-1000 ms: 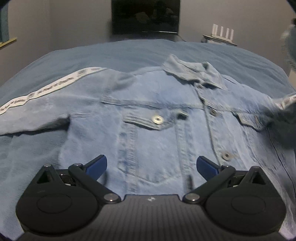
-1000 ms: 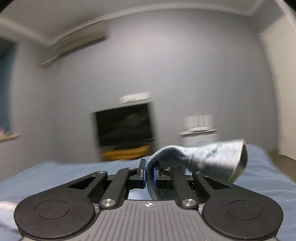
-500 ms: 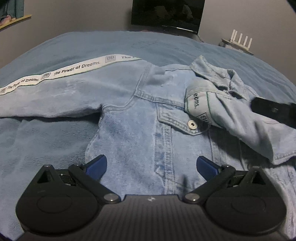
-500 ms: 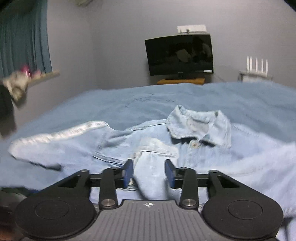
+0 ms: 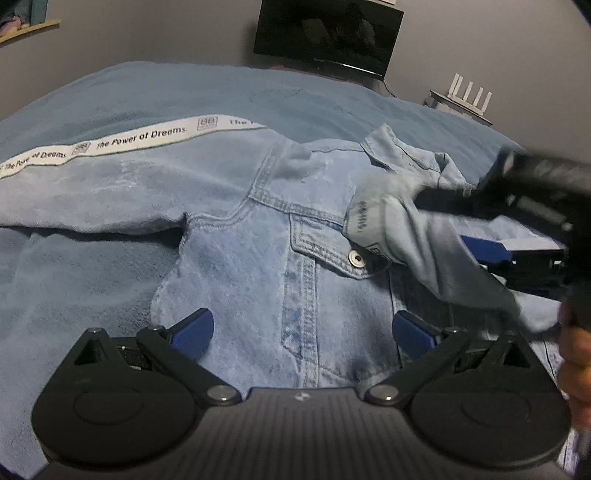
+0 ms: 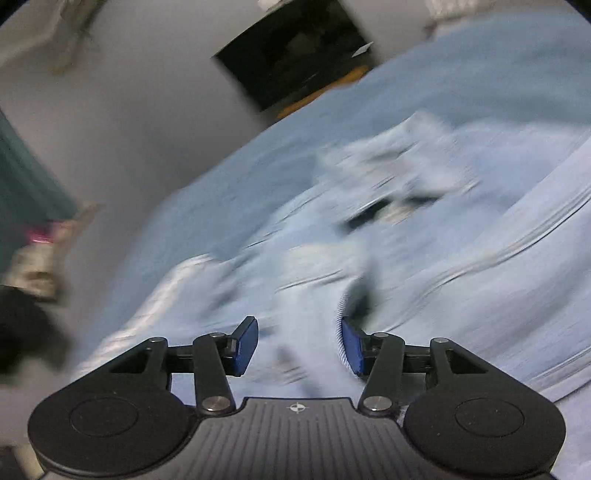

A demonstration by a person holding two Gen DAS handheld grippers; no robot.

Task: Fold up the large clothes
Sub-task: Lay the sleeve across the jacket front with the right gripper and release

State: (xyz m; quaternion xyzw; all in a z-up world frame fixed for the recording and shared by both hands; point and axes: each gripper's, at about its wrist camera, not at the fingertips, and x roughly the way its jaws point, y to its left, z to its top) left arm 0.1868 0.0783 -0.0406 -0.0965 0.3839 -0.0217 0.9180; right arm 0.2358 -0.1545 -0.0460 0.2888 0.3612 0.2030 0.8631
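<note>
Denim jacket lies front-up and spread flat on a blue bedspread, its collar toward the far wall. Seen from the left wrist camera, at the far left its outstretched sleeve runs off toward the frame edge, carrying a white tape stripe printed "The Power of Dreams". Moving right, the shoulder seam drops into the chest panel, where a flapped pocket closes with a metal button. Below that, the left gripper hovers low over the jacket's lower front, its blue pads spread wide with bare denim between them and nothing held. Right of the pocket, the other sleeve is folded across the chest, its cuff resting just above the button. Farther right, the right gripper shows as a dark blurred shape over that folded sleeve; whether it touches the cloth is unclear there. In the right wrist view, heavily blurred and tilted, the right gripper's fingers stand apart, with pale sleeve fabric lying between and beyond the pads, not clamped. On the far wall a dark television hangs above the bed, and a white router sits to its right.
</note>
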